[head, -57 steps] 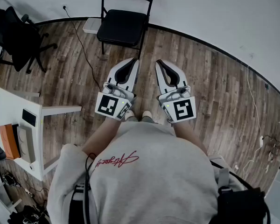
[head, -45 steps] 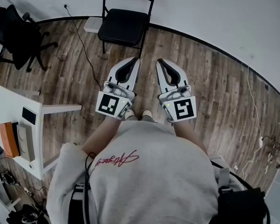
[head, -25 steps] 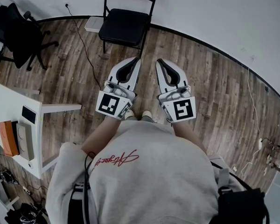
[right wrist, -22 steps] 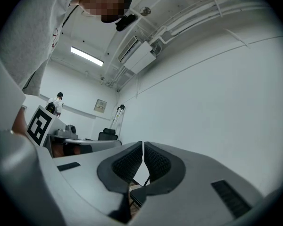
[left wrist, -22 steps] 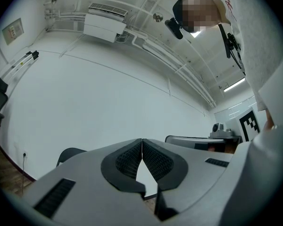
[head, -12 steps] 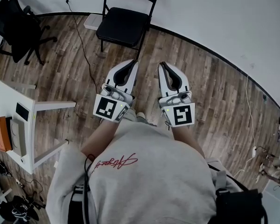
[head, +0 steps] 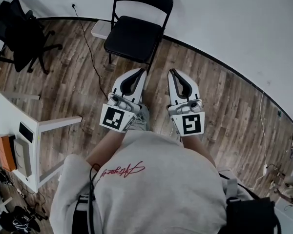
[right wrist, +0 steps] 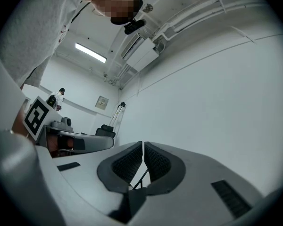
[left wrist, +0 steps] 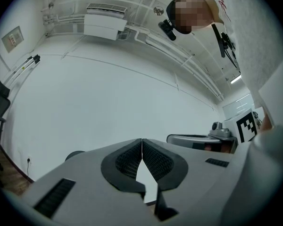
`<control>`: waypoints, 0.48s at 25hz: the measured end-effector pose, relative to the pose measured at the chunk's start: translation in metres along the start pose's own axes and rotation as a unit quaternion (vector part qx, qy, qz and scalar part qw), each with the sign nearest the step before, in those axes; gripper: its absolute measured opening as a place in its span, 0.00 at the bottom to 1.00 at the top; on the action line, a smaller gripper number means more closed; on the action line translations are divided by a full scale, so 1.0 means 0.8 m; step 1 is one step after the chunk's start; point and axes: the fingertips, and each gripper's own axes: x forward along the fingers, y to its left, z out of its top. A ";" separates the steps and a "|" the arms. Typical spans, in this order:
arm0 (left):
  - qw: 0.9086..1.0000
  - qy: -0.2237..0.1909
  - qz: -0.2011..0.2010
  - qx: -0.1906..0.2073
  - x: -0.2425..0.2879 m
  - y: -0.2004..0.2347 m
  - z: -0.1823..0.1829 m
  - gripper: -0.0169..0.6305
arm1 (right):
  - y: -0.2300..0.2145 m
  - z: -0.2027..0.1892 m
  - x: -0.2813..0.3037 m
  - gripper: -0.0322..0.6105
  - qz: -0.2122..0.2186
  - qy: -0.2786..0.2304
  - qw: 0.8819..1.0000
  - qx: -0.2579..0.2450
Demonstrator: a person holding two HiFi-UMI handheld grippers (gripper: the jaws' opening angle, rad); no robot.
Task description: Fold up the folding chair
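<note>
A black folding chair [head: 136, 30] stands unfolded against the white wall, seat facing me, just ahead of both grippers. My left gripper [head: 143, 70] is shut and empty, its tip a short way in front of the seat's front edge. My right gripper [head: 171, 71] is shut and empty too, beside the left one and to the right of the chair's front leg. In the left gripper view the left gripper [left wrist: 142, 140] faces the bare wall, with a dark edge of the chair [left wrist: 74, 155] low at the left. The right gripper [right wrist: 143, 144] shows a thin chair leg [right wrist: 140, 179] through its gap.
A black office chair [head: 17, 30] stands at the far left. A white table [head: 7, 130] with an orange box and a device is at the left edge. A cable [head: 90, 52] runs over the wood floor past a white box [head: 101, 29] beside the folding chair.
I have stepped toward the folding chair: it now sits larger and closer to both gripper tips. Both grippers moved forward together and stayed shut.
</note>
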 end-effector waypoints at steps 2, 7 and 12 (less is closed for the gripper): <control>1.000 0.006 -0.006 0.004 0.030 0.030 -0.008 0.05 | -0.016 -0.013 0.039 0.09 -0.003 0.003 1.000 -0.003; 0.999 0.030 -0.022 0.007 0.098 0.112 -0.028 0.05 | -0.052 -0.040 0.142 0.09 -0.014 0.016 1.000 0.000; 0.997 0.054 -0.054 0.008 0.149 0.159 -0.044 0.05 | -0.081 -0.055 0.211 0.09 -0.028 0.019 0.999 -0.012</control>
